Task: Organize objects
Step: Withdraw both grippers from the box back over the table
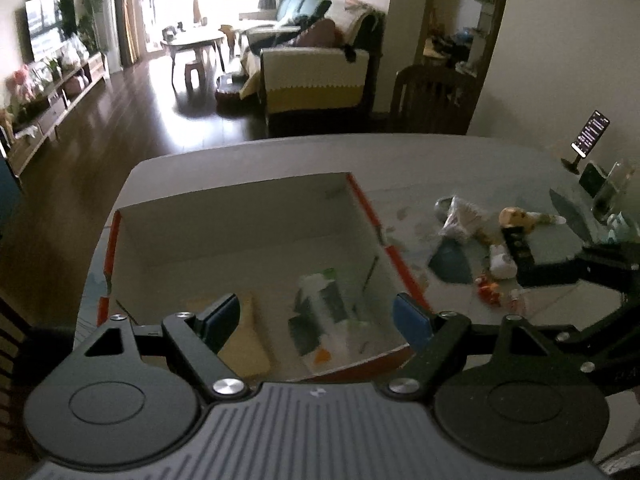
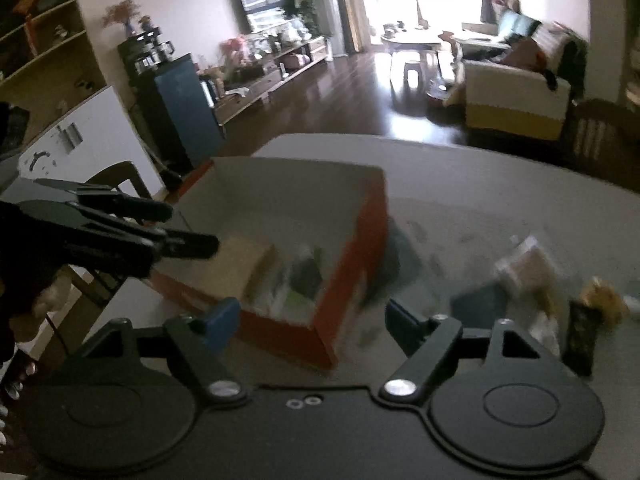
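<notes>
The left gripper was held spread and empty above the near end of the red-edged box, and the right gripper, likewise spread, was nearer the loose items scattered to the box's right. Those items and the box's contents were blurred beyond identification.

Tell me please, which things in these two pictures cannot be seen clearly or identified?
- Items inside the box, left wrist view: motion blur; only green, dark and orange shapes show.
- Same items, right wrist view: blurred, partly hidden by the box wall.
- Small objects on the table: too small and blurred to name.
- Phone screen text: too small.
- Left gripper and right gripper: open, empty.
</notes>
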Demonstrator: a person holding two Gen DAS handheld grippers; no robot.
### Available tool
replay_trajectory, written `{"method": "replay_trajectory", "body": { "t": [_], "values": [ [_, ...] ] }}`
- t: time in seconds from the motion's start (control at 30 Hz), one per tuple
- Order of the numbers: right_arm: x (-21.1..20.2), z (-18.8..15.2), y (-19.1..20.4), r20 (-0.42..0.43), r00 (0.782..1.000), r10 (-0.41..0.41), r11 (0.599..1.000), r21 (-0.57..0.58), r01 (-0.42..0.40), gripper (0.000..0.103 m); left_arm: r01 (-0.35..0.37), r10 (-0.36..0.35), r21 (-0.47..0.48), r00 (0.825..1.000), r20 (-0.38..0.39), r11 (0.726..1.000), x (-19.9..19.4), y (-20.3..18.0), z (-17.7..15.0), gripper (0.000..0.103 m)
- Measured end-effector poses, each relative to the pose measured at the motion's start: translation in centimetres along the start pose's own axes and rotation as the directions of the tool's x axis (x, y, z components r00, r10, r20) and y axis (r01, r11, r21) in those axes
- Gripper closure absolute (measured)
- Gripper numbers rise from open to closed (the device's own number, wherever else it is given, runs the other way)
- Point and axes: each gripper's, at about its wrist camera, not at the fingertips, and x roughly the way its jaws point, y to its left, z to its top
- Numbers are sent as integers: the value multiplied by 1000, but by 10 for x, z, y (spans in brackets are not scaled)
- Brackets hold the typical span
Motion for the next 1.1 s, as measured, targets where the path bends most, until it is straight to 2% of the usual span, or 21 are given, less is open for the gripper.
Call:
{"method": "replay_trajectory", "body": {
  "t": [0.27, 0.5, 0.73, 0.87, 0.97, 1.1],
  "values": [
    [-38, -52, -55, -3, 997, -77, 990, 115, 77, 20, 24, -24, -26, 1000, 21, 999, -5, -52, -23, 19],
    [-72, -86, -97, 36, 985, -169, 969, 187, 159, 19, 32, -31, -56, 999, 19, 998, 4, -100, -37, 19],
    [-87, -103, -124, 57, 972, -229, 961, 174, 216, 19, 55, -55, -41, 998, -11, 998, 25, -149, -47, 19],
    [-86, -102, -145, 7, 975, -224, 964, 151, 220, 19, 67, -67, -19, 997, -25, 998, 40, -175, -54, 19],
    [-83, -102, -158, -8, 979, -202, 971, 130, 201, 19, 67, -67, -7, 997, -28, 998, 51, -191, -61, 3],
    [-72, -97, -167, -37, 984, -172, 981, 80, 175, 19, 69, -69, 5, 997, -42, 998, 67, -208, -69, 2]
  ]
}}
